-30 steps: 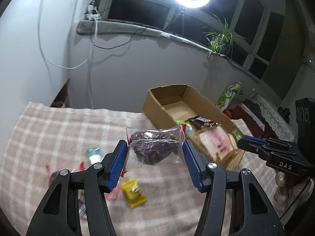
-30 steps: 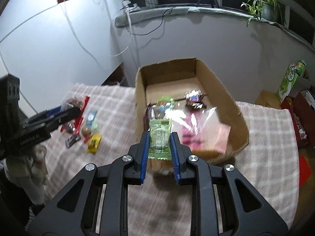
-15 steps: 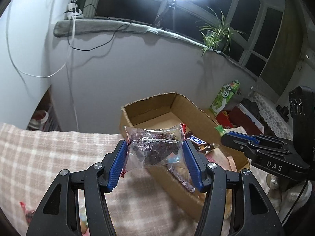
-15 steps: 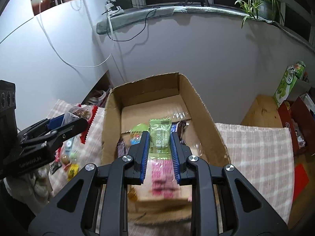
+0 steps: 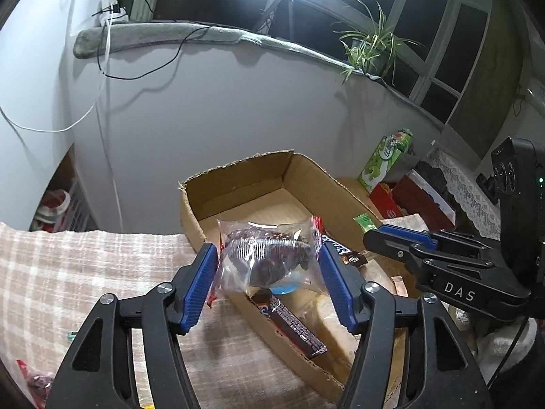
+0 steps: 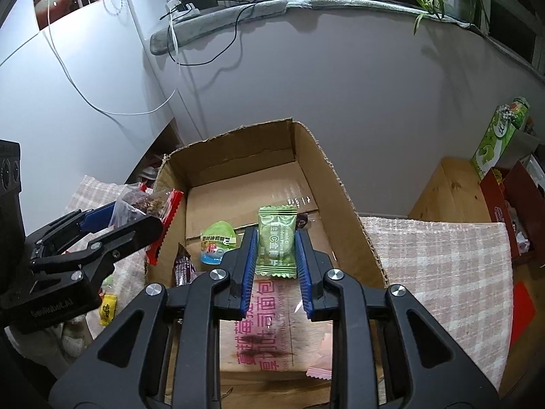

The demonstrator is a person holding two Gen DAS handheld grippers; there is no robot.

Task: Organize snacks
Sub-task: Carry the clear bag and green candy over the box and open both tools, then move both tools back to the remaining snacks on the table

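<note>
Hovering now over cardboard box [image 6: 335, 184] (previously beside it), left hand-held gripper [image 5: 269, 266] opening

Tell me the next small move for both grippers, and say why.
Probably let go. The left gripper holds the clear bag over the box's near left edge, its jaws already opening; the right gripper pinches the green candy above the box floor. Both snacks should fall in beside those already there.
</note>
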